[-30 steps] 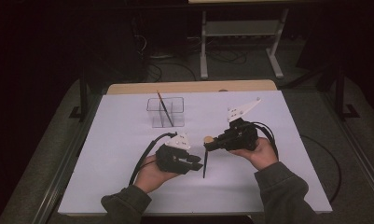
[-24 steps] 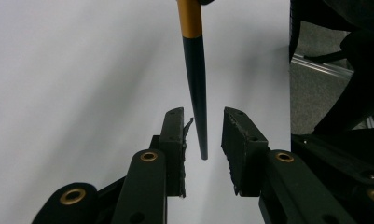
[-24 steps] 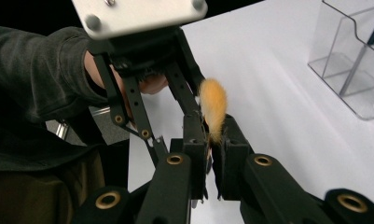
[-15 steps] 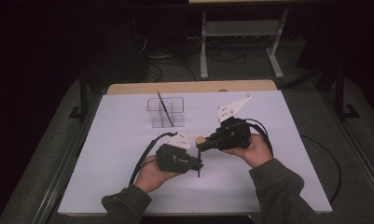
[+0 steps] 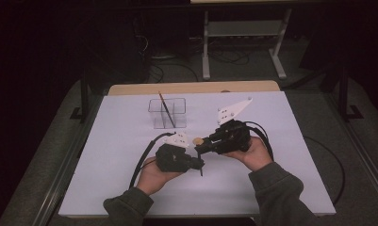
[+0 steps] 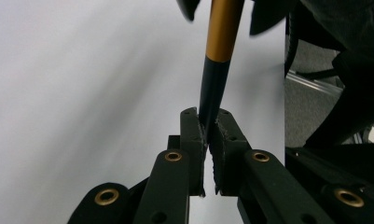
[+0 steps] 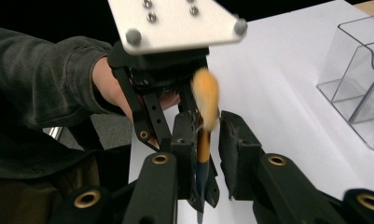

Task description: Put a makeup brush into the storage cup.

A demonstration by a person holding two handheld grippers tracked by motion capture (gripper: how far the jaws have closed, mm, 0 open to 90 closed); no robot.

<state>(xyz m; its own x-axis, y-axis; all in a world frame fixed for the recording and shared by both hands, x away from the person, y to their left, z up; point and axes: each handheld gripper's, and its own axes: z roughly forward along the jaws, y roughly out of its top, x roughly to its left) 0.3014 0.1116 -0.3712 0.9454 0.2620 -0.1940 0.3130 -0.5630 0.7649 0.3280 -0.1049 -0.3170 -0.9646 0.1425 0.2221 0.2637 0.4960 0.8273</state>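
1 slim makeup brush (image 7: 204, 140), with a fluffy orange tip, gold ferrule and dark glossy handle, stands above the white table (image 5: 281, 188). The left gripper (image 6: 208, 135) has just clamped its handle; the right gripper (image 7: 208, 140) has just parted slightly around the ferrule, pads off.

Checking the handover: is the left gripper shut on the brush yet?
Yes, shut: the left gripper pinches the brush by its dark handle, pads pressed against it.

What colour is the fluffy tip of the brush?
Orange; the brush tip shows best in the right gripper view.
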